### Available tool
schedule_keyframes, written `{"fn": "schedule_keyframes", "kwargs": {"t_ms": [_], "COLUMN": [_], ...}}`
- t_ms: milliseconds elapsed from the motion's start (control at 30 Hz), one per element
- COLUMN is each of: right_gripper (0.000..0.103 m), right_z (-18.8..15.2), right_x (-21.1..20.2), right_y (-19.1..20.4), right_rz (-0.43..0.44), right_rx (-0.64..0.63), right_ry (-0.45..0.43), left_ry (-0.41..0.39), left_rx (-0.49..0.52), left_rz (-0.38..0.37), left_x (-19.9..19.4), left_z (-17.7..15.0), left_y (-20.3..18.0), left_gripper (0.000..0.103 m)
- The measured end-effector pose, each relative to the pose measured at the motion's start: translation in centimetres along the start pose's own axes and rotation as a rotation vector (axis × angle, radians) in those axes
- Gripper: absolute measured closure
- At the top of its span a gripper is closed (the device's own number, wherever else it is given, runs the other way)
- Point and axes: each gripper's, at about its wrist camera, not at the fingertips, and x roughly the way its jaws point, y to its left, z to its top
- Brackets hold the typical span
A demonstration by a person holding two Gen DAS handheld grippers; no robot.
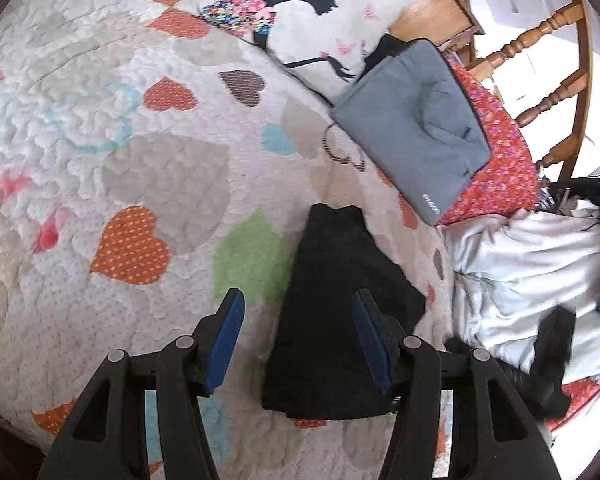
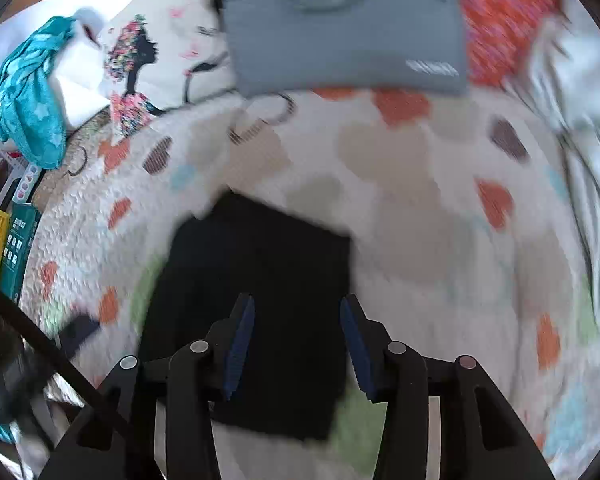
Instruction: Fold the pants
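The black pants (image 1: pixel 336 316) lie folded into a compact bundle on the heart-patterned quilt (image 1: pixel 120 160). My left gripper (image 1: pixel 298 336) is open above the quilt, its blue pads (image 1: pixel 228 340) spread, with the bundle under its right finger. In the right wrist view the folded pants (image 2: pixel 260 280) lie as a dark rectangle beneath my right gripper (image 2: pixel 296 344), which is open and empty above them. That view is blurred by motion. Whether either gripper touches the cloth I cannot tell.
A grey laptop sleeve (image 1: pixel 416 128) rests on a red floral cushion (image 1: pixel 504 168) beyond the pants. A printed pillow (image 1: pixel 300 12) lies behind. Crumpled white cloth (image 1: pixel 528 276) is at the right. A wooden chair (image 1: pixel 540 40) stands behind. Teal cloth (image 2: pixel 32 92) and boxes (image 2: pixel 4 248) sit left.
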Motion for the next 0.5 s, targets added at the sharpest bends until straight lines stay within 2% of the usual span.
{"fn": "schedule_keyframes", "kwargs": {"t_ms": [100,200,333,400,500], "right_gripper": [0.054,0.052,0.043,0.043,0.041], "right_z": [-2.9,-4.5,-4.3,-3.5,-2.0], "right_x": [-0.4,-0.2,0.9,1.7,3.4], "right_y": [-2.9,-5.0,-6.4,-7.0,-7.5], "right_rz": [0.03,0.125,0.201,0.226,0.235], "right_rx": [0.092,0.191,0.285,0.326,0.368], "right_ry": [0.01,0.019,0.015,0.013,0.014], "left_ry": [0.019,0.072,0.078,0.091,0.079], "left_rx": [0.007,0.009,0.043,0.049,0.092], "left_rz": [0.01,-0.02,-0.032,-0.046,-0.013], "left_x": [1.2,2.6,2.7,2.8,3.5], "left_z": [-1.0,-2.0,-2.4,-1.7,0.2], "left_y": [0.2,0.1,-1.1,-2.1,-3.6], "left_gripper": [0.048,0.048,0.048,0.048,0.048]}}
